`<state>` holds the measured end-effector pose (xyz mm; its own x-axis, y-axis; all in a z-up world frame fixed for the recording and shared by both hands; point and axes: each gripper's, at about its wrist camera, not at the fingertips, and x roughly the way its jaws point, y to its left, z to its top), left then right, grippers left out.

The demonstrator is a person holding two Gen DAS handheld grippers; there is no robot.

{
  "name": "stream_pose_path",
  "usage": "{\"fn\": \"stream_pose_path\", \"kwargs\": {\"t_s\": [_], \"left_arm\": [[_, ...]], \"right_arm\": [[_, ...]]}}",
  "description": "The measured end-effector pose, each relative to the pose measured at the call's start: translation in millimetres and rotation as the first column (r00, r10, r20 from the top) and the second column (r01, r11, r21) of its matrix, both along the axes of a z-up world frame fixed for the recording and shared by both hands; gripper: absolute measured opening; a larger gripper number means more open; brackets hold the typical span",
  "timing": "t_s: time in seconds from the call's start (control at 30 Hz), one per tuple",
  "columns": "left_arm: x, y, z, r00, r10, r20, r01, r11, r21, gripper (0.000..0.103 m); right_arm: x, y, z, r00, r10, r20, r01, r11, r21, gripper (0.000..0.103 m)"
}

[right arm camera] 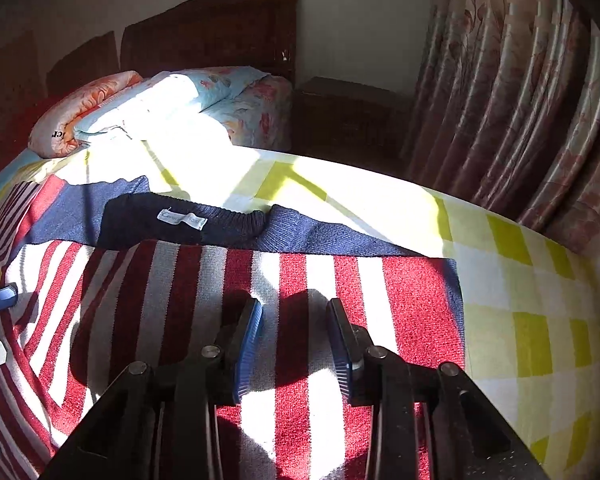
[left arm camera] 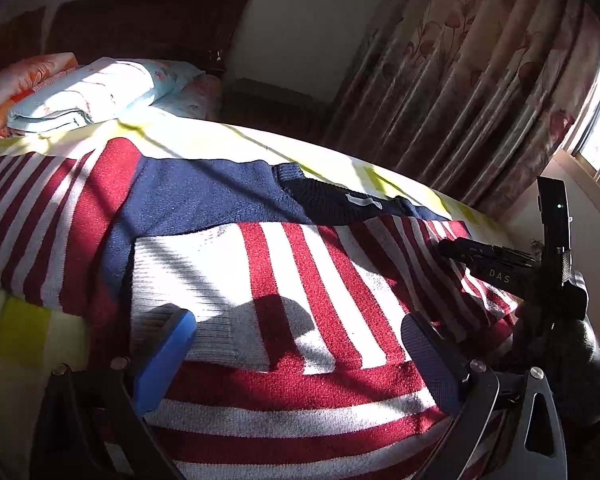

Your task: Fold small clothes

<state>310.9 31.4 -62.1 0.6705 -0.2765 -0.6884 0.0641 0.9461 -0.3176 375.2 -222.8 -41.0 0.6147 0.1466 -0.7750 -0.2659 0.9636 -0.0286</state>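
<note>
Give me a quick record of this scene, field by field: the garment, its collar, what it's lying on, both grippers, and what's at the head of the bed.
garment: red, white and navy striped sweater, partly folded
collar: navy neckline with white label, facing up
surface: yellow-checked bedsheet
left gripper: jaws wide apart over the sweater, holding nothing
right gripper: jaws apart over the sweater, holding nothing
head of bed: folded floral quilts

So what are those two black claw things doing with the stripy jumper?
A person is folding a red, white and navy striped sweater on a bed with a yellow-checked sheet. The left gripper and right gripper both hover open just above the knit, gripping nothing. The navy collar with its label faces the pillows.
</note>
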Motion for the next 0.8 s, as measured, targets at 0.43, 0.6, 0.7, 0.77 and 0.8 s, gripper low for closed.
{"fn": "stream_pose_path", "kwargs": {"t_s": [0.43,0.6,0.7,0.77,0.8], "left_arm": [[-2.7,17.1,1.1,0.999,0.031,0.015,-0.03,0.996,-0.081,0.103],[-18.4,94.7,8.6,0.938,0.344,0.053,-0.314,0.902,-0.297,0.103],[-33.9,170.0,-3.5,0.824,0.565,-0.047,-0.521,0.721,-0.457,0.103],[-42.1,209.5,-7.6,0.749,0.656,-0.09,-0.62,0.647,-0.444,0.103],[-46.3,227.3,-8.1,0.715,0.693,-0.094,-0.656,0.617,-0.435,0.103]], "right_arm": [[-36.8,1.4,9.6,0.999,-0.045,0.016,0.045,0.999,0.014,0.035],[-50.4,2.5,-0.8,0.999,-0.035,0.026,0.034,0.999,0.013,0.043],[-47.8,-5.5,-1.1,0.999,-0.048,0.011,0.048,0.997,0.055,0.044],[-47.5,-3.9,-1.1,0.999,-0.047,0.012,0.046,0.998,0.047,0.044],[-47.2,-3.5,-1.1,0.999,-0.046,0.012,0.046,0.998,0.045,0.045]]}}
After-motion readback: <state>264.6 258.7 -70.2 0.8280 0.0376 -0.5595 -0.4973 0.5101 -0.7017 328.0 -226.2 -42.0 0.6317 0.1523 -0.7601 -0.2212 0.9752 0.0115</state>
